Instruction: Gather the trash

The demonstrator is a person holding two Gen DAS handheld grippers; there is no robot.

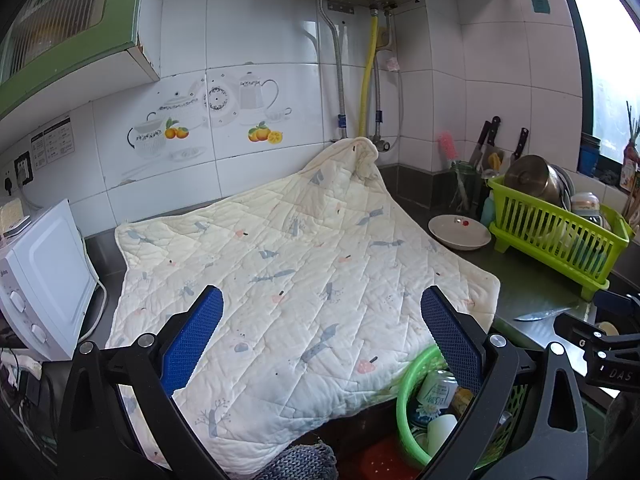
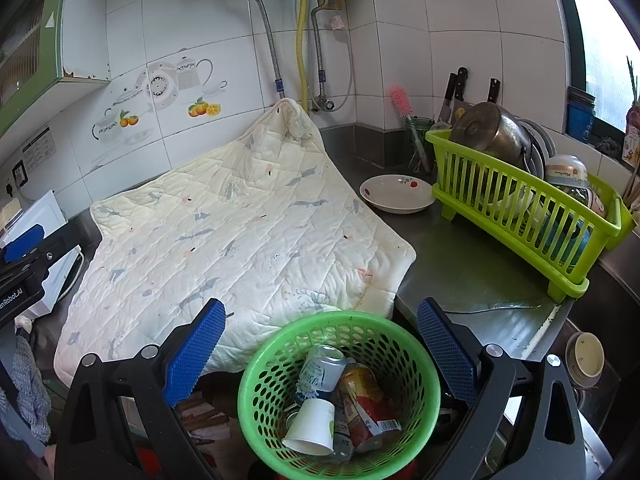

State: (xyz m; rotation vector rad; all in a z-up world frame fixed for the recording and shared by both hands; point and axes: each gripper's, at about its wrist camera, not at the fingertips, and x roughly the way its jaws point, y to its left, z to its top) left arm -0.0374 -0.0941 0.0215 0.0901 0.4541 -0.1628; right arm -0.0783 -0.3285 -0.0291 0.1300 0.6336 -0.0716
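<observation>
- Two grippers, both mine: my left gripper [image 1: 322,334] spread wide and holding nothing, over the quilted pad [image 1: 280,280]; my right gripper [image 2: 320,344] likewise wide and unloaded, above the green basket [image 2: 424,364].
- One green basket, perforated, at the counter's near edge, just beside the pad's corner.
- Trash inside it: a white-and-blue drink can [image 2: 320,372], a red-and-yellow can [image 2: 360,388], a white paper cup [image 2: 312,428] on its side.
- One white bowl [image 2: 394,194], on the steel counter [image 2: 460,264] beside the lime dish rack [image 2: 516,204].
- One knife [image 2: 496,306], flat on the counter before the rack.
</observation>
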